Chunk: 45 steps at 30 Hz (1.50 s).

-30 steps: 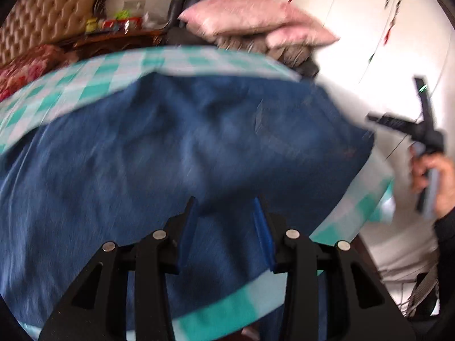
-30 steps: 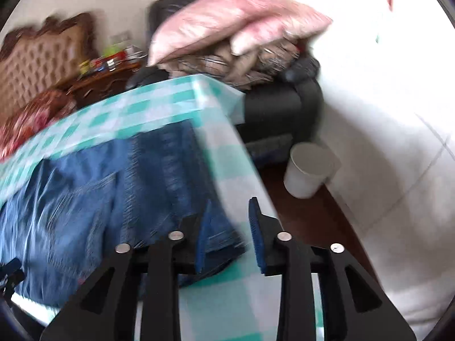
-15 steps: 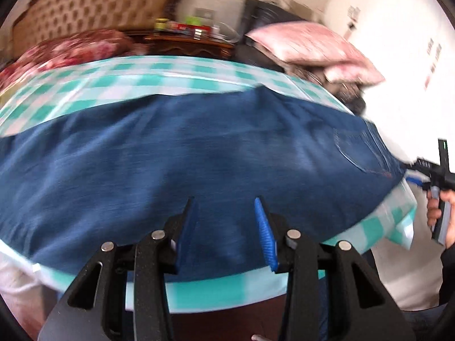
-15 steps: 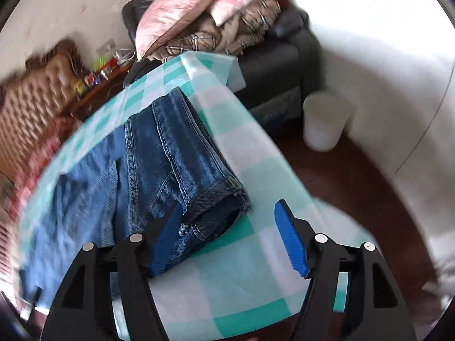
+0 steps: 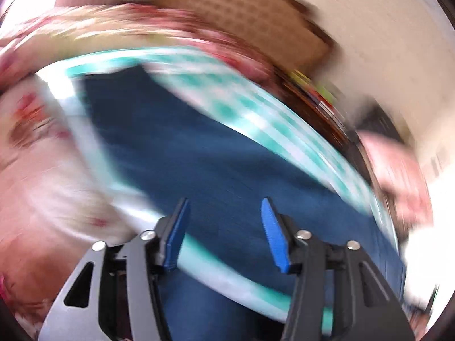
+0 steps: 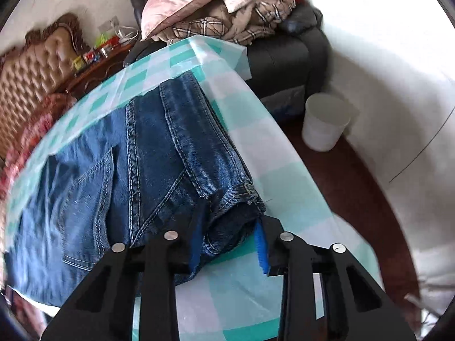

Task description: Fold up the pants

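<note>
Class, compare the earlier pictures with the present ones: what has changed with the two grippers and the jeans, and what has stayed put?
The right gripper, wide open half a second ago, is closing its jaws on the jeans' waistband corner. The left gripper has swung along the jeans, its jaws opening and empty. The jeans stay flat on the checked tablecloth.

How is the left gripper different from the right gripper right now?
The left gripper has a wide gap with nothing between its fingers, and its jaws are opening; the right gripper is closing around the waistband corner of the jeans. The left gripper hangs above the jeans over the checked tablecloth; the right gripper is down at the cloth. Both have black arms and blue pads.
</note>
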Tool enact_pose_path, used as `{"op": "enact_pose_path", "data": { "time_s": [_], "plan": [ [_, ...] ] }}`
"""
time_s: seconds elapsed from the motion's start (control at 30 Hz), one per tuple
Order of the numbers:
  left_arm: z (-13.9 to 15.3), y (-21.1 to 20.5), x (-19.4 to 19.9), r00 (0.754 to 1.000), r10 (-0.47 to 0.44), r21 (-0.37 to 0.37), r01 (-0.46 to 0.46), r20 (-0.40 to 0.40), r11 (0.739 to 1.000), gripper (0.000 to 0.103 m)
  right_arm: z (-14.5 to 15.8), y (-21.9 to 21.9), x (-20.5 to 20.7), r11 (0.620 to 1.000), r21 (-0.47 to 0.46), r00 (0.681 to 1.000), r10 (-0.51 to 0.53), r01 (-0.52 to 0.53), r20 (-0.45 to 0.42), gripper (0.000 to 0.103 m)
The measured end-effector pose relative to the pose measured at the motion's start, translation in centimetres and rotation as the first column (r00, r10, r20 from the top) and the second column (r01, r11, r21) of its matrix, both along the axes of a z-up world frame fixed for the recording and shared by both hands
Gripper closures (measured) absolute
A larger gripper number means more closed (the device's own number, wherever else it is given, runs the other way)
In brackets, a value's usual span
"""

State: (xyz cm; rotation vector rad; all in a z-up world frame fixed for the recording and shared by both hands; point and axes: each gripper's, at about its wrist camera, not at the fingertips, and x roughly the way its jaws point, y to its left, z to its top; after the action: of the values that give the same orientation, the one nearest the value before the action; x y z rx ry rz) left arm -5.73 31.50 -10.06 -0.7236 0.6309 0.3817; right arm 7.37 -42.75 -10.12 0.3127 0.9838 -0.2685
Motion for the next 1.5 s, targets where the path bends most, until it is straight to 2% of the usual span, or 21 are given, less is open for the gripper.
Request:
{"op": "enact_pose_path", "data": {
  "time_s": [0.1,0.17,0.23,0.33,0.37,0.4,0.43,0.53,0.6,0.67,0.77,0.9,1.0,1.03,1.07,1.17,1.3,1.37,1.4,1.43,1.5],
  "plan": [
    [-0.8,7.8,-1.7,0.988,0.156,-0.034,-0.156,-0.013,0.987,0.047,0.0,0.2,-0.2,1.000,-0.014,1.000,-0.012,0.012,0.005,0.075],
    [-1.1,11.5,-2.3,0.981,0.194,-0.069,-0.194,0.000,0.979,0.047,0.1,0.3,-0.2,1.000,-0.022,1.000,-0.021,0.021,0.003,0.075],
    [-0.9,14.7,-2.4,0.971,0.239,-0.048,-0.240,-0.017,0.970,0.049,0.2,0.6,-0.3,0.999,-0.045,1.000,-0.027,0.027,-0.002,0.076],
    [-1.3,17.9,-1.3,0.977,0.211,-0.075,-0.213,-0.037,0.974,0.049,0.4,0.8,-0.6,0.998,-0.060,0.999,-0.036,0.036,-0.010,0.077],
    [-1.4,18.5,-0.5,0.984,0.173,-0.094,-0.176,-0.044,0.980,0.049,0.5,0.7,-0.8,0.997,-0.060,0.999,-0.043,0.042,-0.013,0.077],
    [-1.5,18.5,0.2,0.988,0.143,-0.108,-0.149,-0.058,0.983,0.051,0.6,0.7,-0.9,0.997,-0.062,0.999,-0.047,0.046,-0.015,0.077],
    [-1.7,18.9,0.6,0.988,0.134,-0.118,-0.142,-0.071,0.983,0.058,0.7,0.7,-1.1,0.997,-0.066,0.999,-0.051,0.050,-0.017,0.078],
    [-1.7,19.5,1.4,0.989,0.111,-0.118,-0.122,-0.095,0.986,0.058,1.0,0.7,-1.8,0.994,-0.085,0.998,-0.066,0.064,-0.021,0.078],
    [-1.6,19.9,1.5,0.992,0.100,-0.150,-0.111,-0.079,0.982,0.058,0.8,0.7,-2.2,0.993,-0.094,0.997,-0.077,0.074,-0.029,0.078],
    [-1.4,18.9,2.0,0.993,0.078,-0.153,-0.091,-0.087,0.984,0.058,0.4,0.7,-2.4,0.993,-0.094,0.996,-0.080,0.076,-0.035,0.078],
    [-0.2,18.0,2.5,0.995,0.049,-0.087,-0.057,-0.091,0.995,0.058,0.4,0.9,-2.3,0.991,-0.117,0.996,-0.074,0.069,-0.040,0.077],
    [-1.4,17.9,3.6,0.984,0.017,-0.092,-0.034,-0.178,0.995,0.058,0.3,1.0,-2.1,0.989,-0.130,0.996,-0.074,0.068,-0.048,0.077],
    [-1.4,17.0,4.7,0.969,-0.035,-0.012,0.033,-0.243,0.999,0.059,0.2,1.0,-2.2,0.988,-0.138,0.996,-0.074,0.067,-0.047,0.077],
    [-1.3,16.5,5.2,0.957,-0.049,0.033,0.061,-0.286,0.998,0.074,0.2,1.0,-2.3,0.987,-0.146,0.996,-0.075,0.067,-0.047,0.077],
    [-1.4,16.2,5.5,0.949,-0.065,0.057,0.086,-0.308,0.995,0.078,0.2,1.1,-2.3,0.986,-0.151,0.996,-0.076,0.068,-0.047,0.076],
    [-1.1,15.7,6.3,0.931,-0.095,0.114,0.144,-0.352,0.983,0.082,0.2,1.4,-2.2,0.983,-0.173,0.996,-0.078,0.068,-0.052,0.076],
    [-1.5,16.1,6.8,0.928,-0.092,0.125,0.145,-0.360,0.981,0.082,0.2,1.6,-2.2,0.979,-0.193,0.996,-0.074,0.062,-0.052,0.076],
    [-1.3,16.0,6.6,0.929,-0.071,0.135,0.128,-0.364,0.983,0.075,0.2,1.5,-2.4,0.979,-0.194,0.996,-0.075,0.064,-0.048,0.076],
    [-0.9,15.9,6.3,0.929,-0.028,0.162,0.095,-0.369,0.982,0.058,0.2,1.4,-2.4,0.979,-0.191,0.996,-0.077,0.066,-0.047,0.075],
    [0.0,15.6,5.9,0.935,0.040,0.230,0.045,-0.353,0.972,0.050,0.2,1.2,-2.5,0.980,-0.185,0.996,-0.079,0.070,-0.045,0.071],
    [1.5,14.5,6.2,0.957,0.038,0.295,0.050,-0.287,0.954,0.051,0.6,0.4,-2.8,0.984,-0.147,0.994,-0.102,0.096,-0.036,0.068]
  ]
}}
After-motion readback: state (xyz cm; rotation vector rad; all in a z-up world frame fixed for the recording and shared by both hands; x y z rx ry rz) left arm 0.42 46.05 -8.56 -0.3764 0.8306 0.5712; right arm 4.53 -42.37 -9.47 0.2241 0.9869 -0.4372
